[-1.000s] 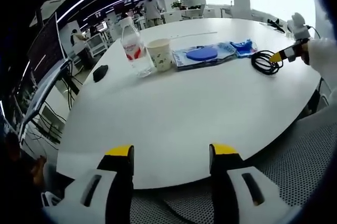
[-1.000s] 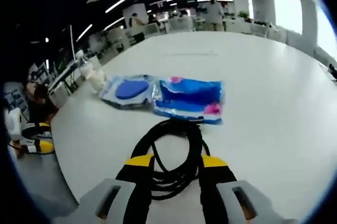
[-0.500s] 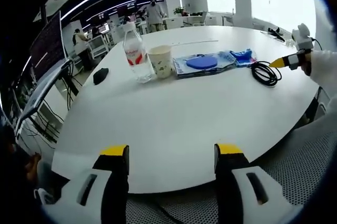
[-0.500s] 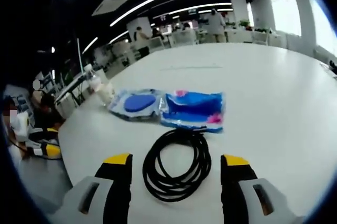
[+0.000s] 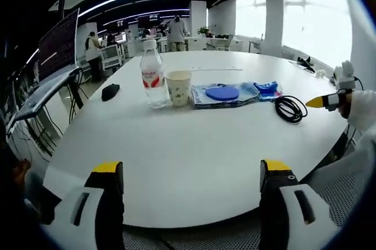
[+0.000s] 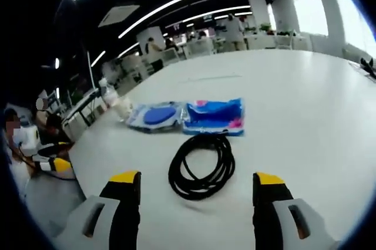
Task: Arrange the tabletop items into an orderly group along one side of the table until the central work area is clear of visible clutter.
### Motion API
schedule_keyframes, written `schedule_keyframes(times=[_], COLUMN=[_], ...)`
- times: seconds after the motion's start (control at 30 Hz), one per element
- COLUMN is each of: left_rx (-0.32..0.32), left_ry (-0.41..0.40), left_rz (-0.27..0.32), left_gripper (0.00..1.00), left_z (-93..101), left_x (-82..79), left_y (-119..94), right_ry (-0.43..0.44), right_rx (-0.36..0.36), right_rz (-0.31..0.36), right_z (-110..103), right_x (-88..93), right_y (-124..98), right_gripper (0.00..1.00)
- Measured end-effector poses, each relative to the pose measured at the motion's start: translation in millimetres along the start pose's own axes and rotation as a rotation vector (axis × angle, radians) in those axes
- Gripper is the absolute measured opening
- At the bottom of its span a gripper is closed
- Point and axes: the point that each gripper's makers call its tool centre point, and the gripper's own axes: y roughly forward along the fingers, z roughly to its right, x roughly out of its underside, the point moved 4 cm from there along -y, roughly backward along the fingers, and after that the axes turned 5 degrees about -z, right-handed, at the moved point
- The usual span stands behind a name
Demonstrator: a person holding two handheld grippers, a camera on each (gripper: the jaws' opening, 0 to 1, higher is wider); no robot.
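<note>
A coiled black cable [image 6: 201, 165] lies free on the white counter [image 5: 194, 144], just ahead of the right claw [image 6: 197, 194], whose jaws stand wide apart and empty. The left claw [image 5: 191, 182] hangs equally spread at the counter's near edge. Beyond the coil, a row runs along the far side: blue packet [image 6: 212, 116], clear pouch with a blue disc [image 5: 223, 94], paper cup [image 5: 178, 87], water bottle [image 5: 152, 74]. The cable looks light and floppy, best pinched across its bunched loops. The bottle's red label is too small to read.
</note>
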Motion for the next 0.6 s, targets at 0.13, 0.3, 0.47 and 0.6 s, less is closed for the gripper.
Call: schedule_keyframes(times=[0.13,0.3,0.47,0.6], left_rx=[0.011,0.021,0.018,0.015], left_ry=[-0.028,-0.024,-0.024,-0.017], left_rz=[0.029,0.041,0.054,0.054], left_gripper=[1.0,1.0,1.0,1.0], left_z=[-1.1,0.9,0.8,0.6], left_x=[-2.9,-4.3,-6.2,-6.1], left_y=[-0.8,-1.1,-1.3,-1.3], right_ry=[0.006,-0.007,-0.013,-0.003], right_rx=[-0.013,-0.028,-0.042,-0.035], right_rz=[-0.002,-0.013,-0.03,-0.04], right_z=[-5.1,-11.2,-16.0,-15.6], right_x=[6.8,18.2,27.2,31.9], right_y=[-6.4,-11.8,-18.5,-23.1], right_gripper=[0.82,0.82,0.82,0.81])
